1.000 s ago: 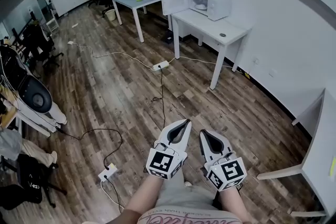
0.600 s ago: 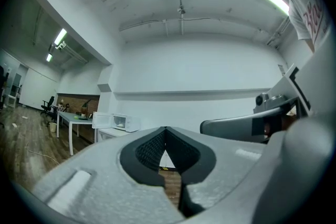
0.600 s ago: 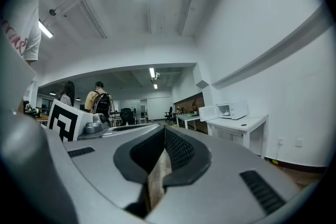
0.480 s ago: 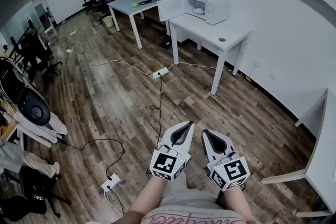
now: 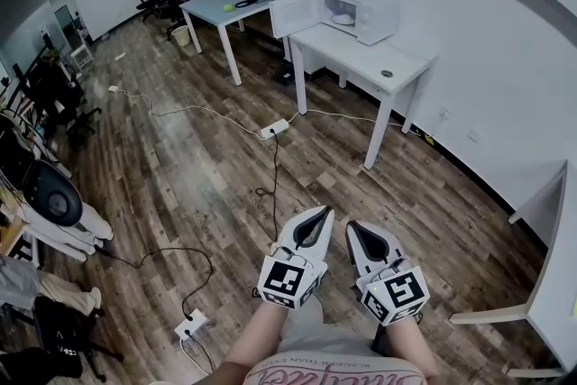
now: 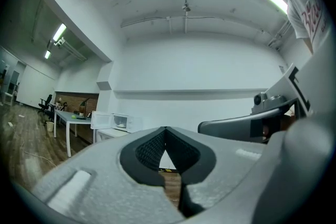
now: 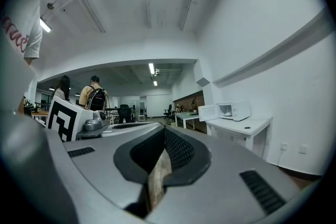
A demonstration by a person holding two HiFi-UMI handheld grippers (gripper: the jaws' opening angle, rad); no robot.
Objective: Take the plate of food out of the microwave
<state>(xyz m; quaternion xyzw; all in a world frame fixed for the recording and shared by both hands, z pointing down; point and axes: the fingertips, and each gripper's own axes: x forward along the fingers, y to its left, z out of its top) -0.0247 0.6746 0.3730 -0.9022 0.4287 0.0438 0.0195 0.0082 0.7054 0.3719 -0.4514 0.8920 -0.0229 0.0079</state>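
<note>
The person is holding both tools out in front, low over the wood floor [image 5: 207,185]. The left gripper [image 5: 320,212] is squeezed tight with nothing in it. The right gripper [image 5: 352,228] is squeezed tight too, and nothing is sitting between its jaws either. Both are pointing level, toward the far side of the room.

The microwave [image 5: 362,9] is sitting on a white table [image 5: 361,51] by the wall, well apart from the grippers. Its door [image 5: 296,11] is hanging open to the side. The plate of food [image 5: 343,17] is showing as a small pale shape inside the microwave. It is too small to tell what the food is.

I think this is the very first step: getting over to the microwave. Nothing is being touched yet.

Next, the person needs to get close to the white table. A power strip [image 5: 275,129] and its cable [image 5: 273,185] are lying on the floor on the way, so feet need to go around them. Then one gripper needs to open its jaws, reach in through the open door, and pinch the rim of the plate. The plate needs to stay flat so that the food is not sliding off.
</note>
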